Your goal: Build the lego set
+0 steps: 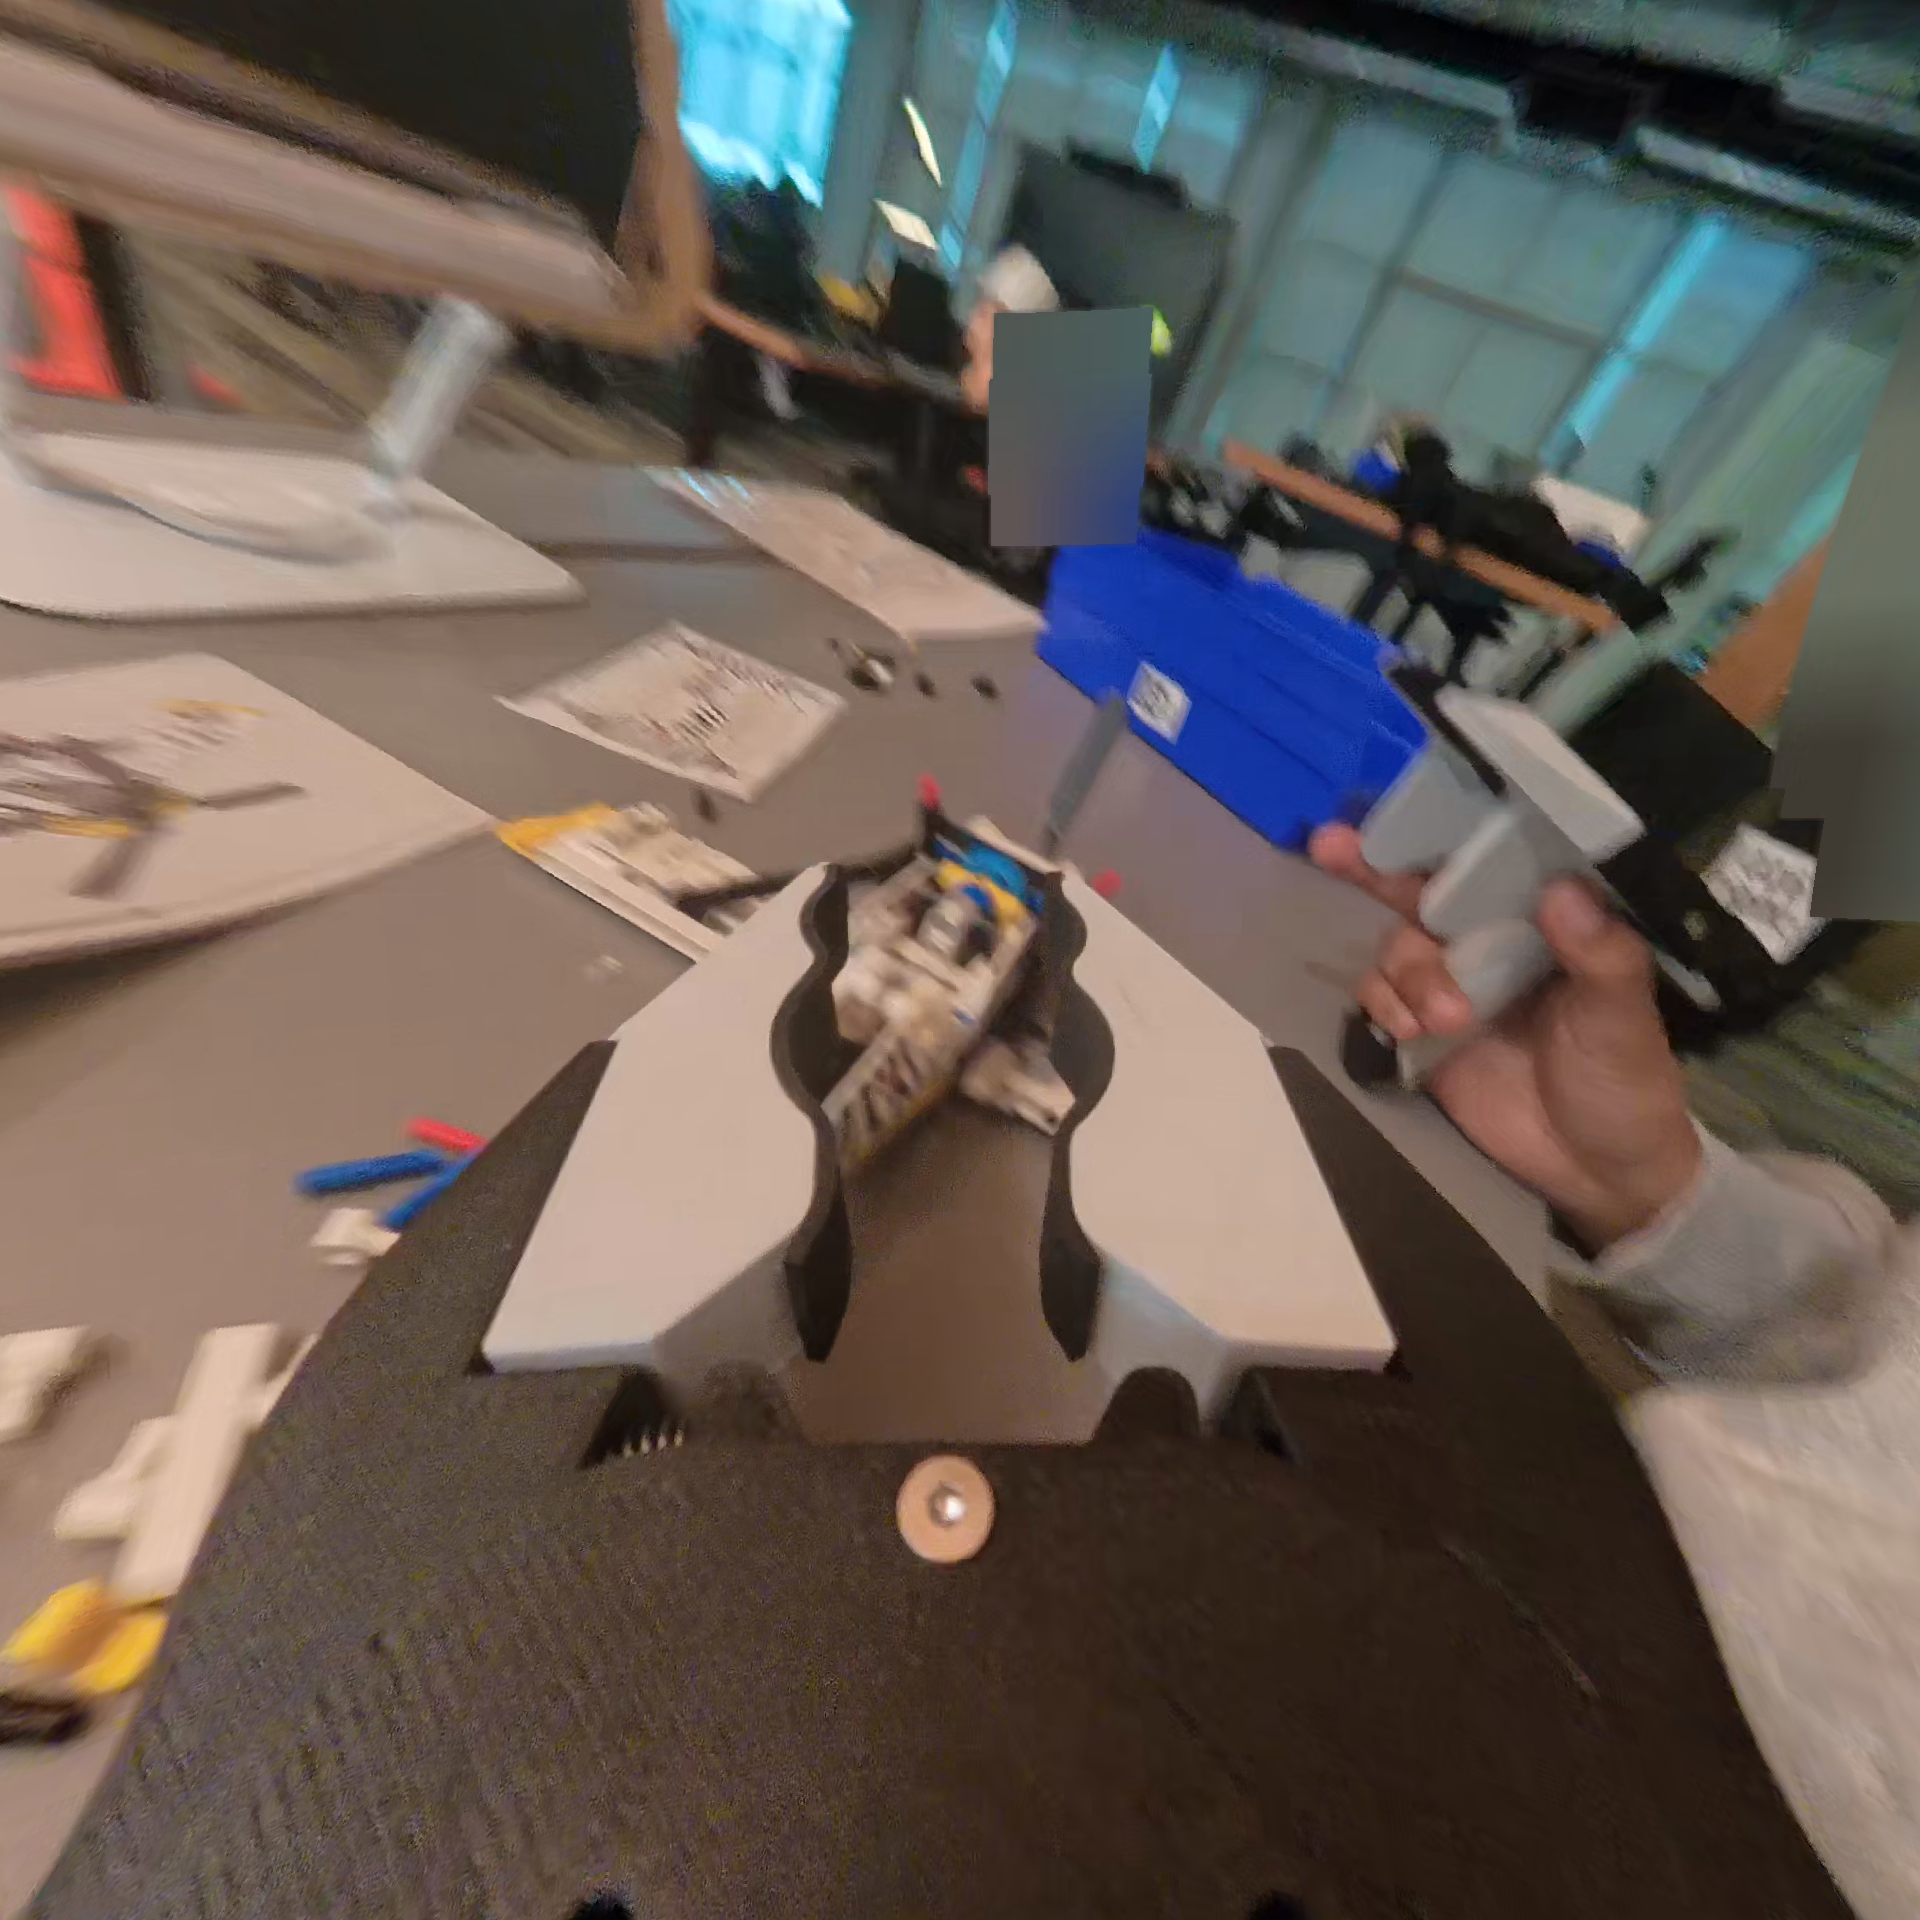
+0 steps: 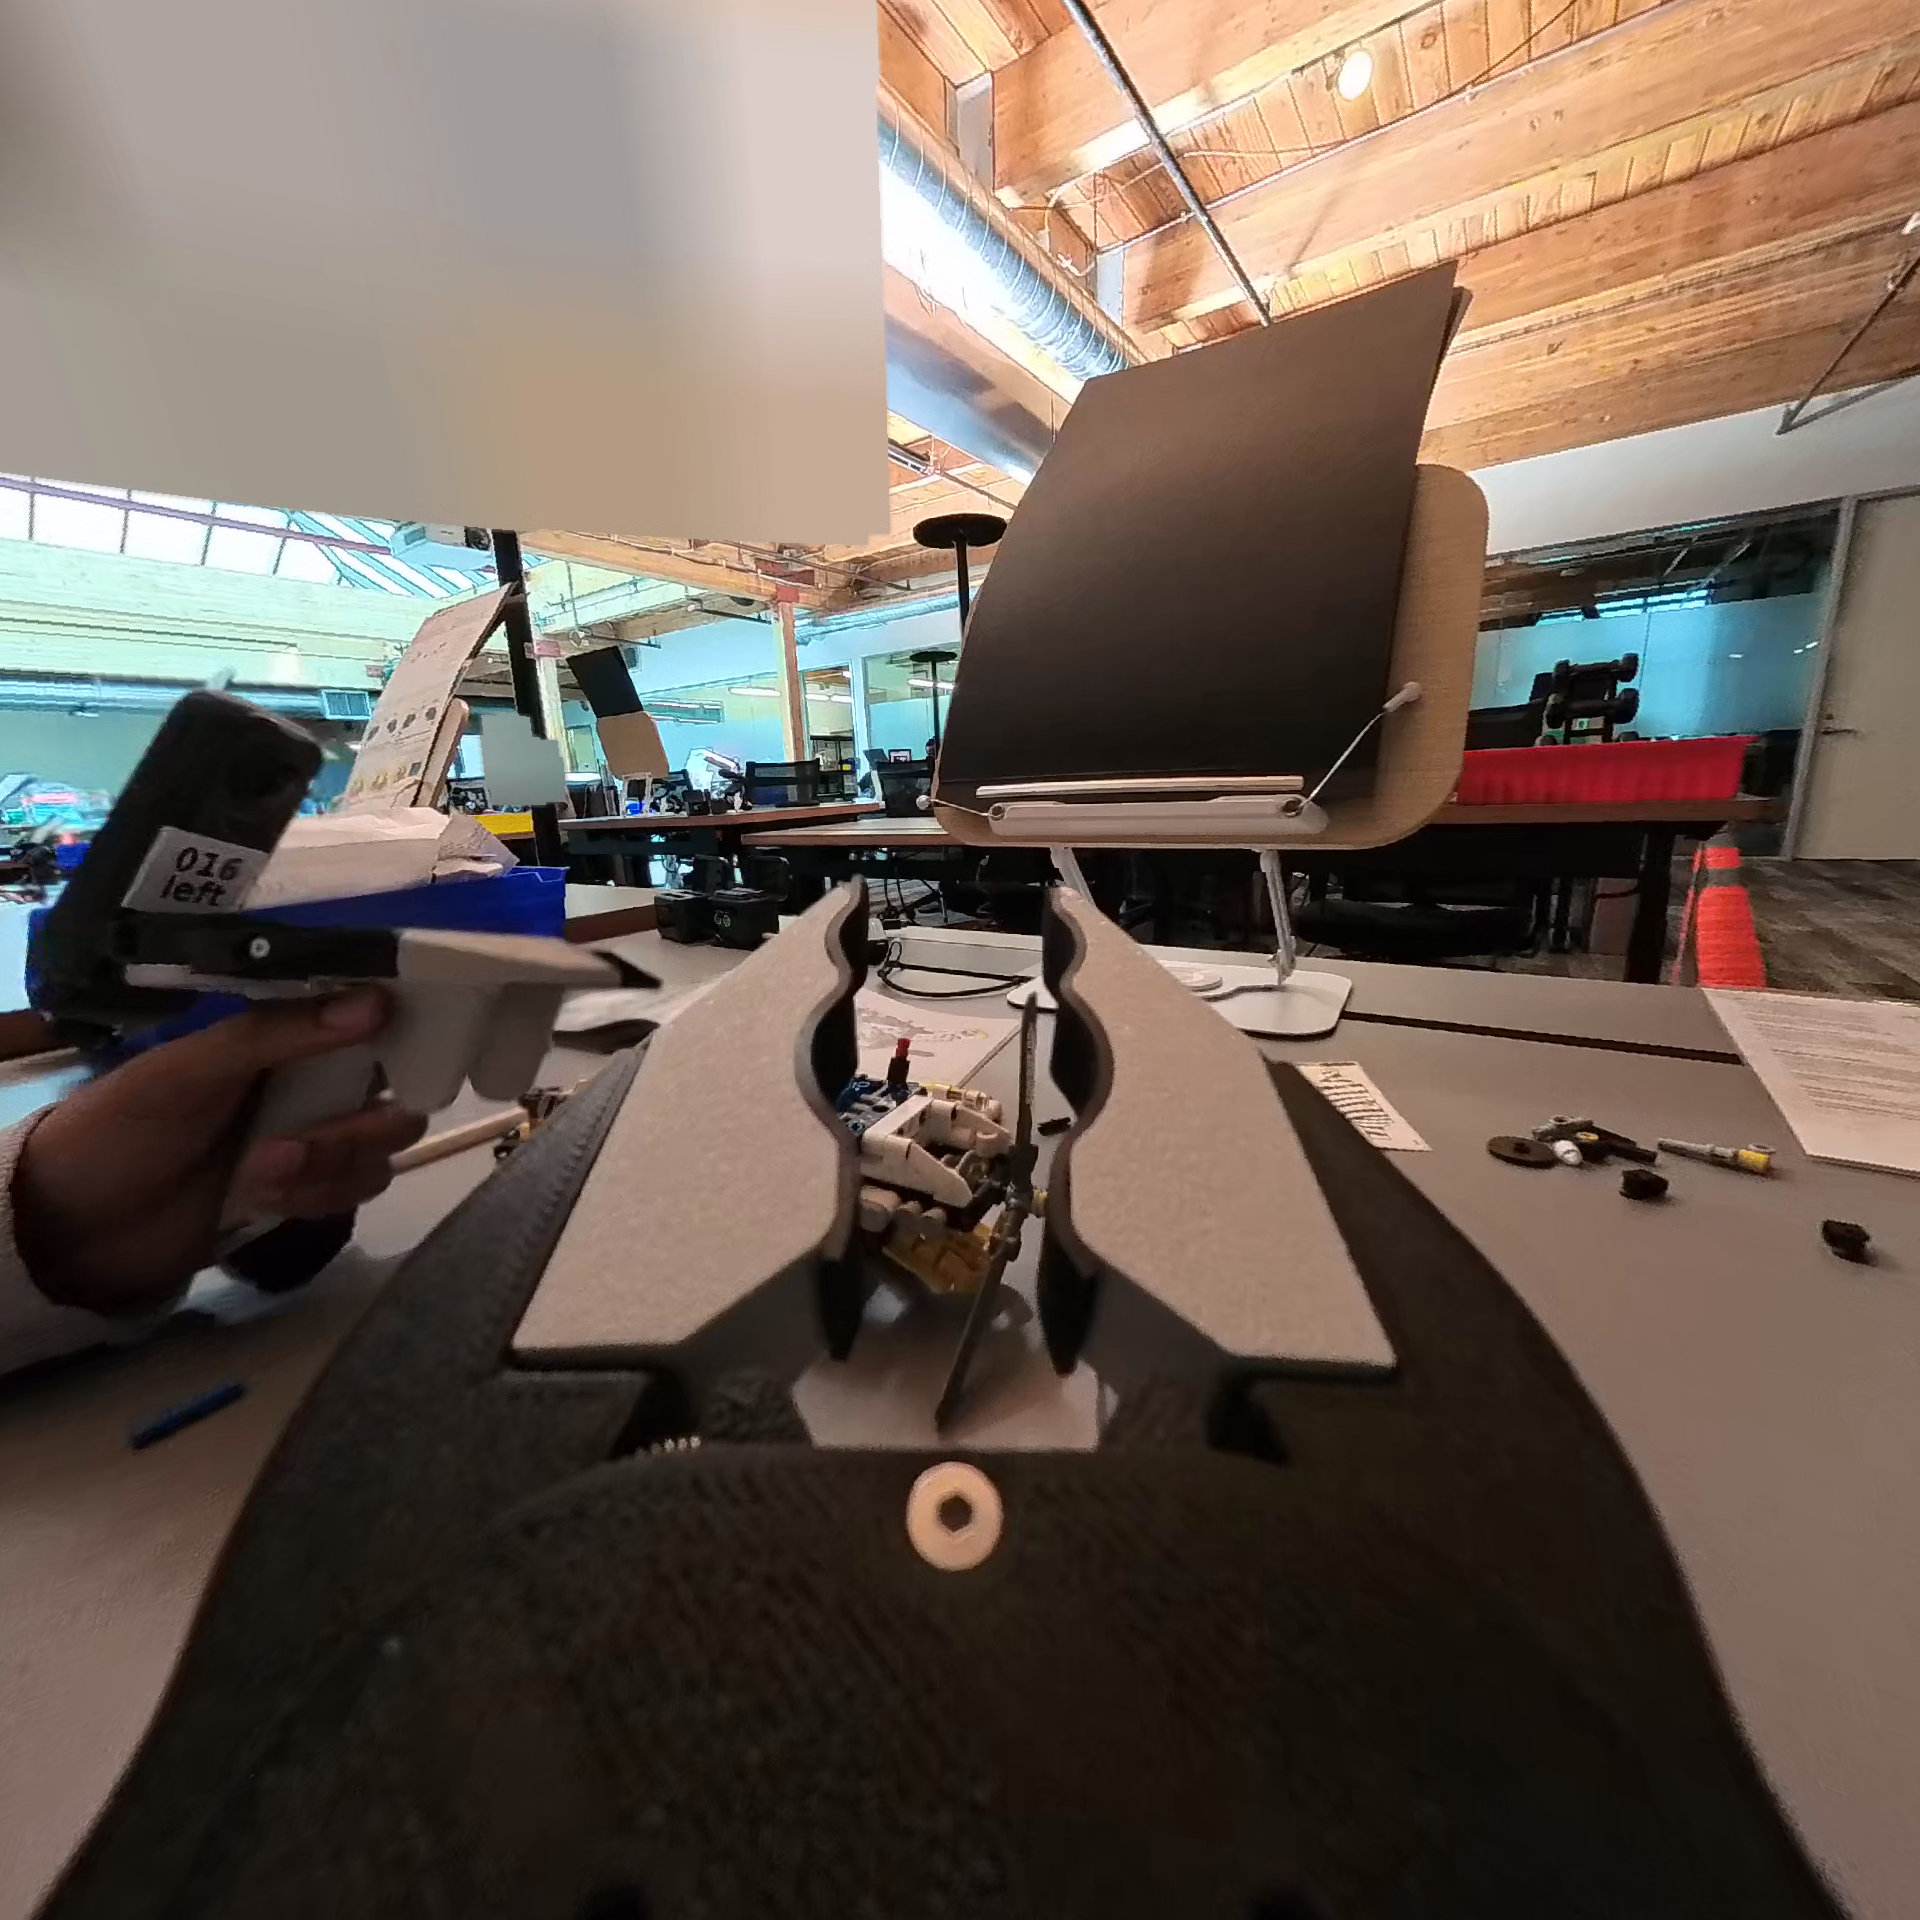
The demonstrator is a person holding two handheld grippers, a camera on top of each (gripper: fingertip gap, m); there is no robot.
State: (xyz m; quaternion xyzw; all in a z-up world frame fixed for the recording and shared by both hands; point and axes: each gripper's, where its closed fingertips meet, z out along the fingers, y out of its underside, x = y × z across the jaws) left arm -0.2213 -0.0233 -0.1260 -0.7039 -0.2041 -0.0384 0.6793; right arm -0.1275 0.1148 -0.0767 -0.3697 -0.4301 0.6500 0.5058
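open-plan office | desks (image 2: pixel 1195 831) | glass partitions (image 2: pixel 1662 644) | timber ceiling (image 2: pixel 1455 156)

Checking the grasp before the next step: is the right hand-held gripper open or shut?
Open. The right hand-held gripper has a clear gap between its fingers, which flank the lego model without visibly clamping it.

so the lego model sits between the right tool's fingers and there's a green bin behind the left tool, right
Not quite: the bin behind the left tool is blue, not green, as the right wrist view shows. The rest holds: the lego model sits between the fingers of the right tool.
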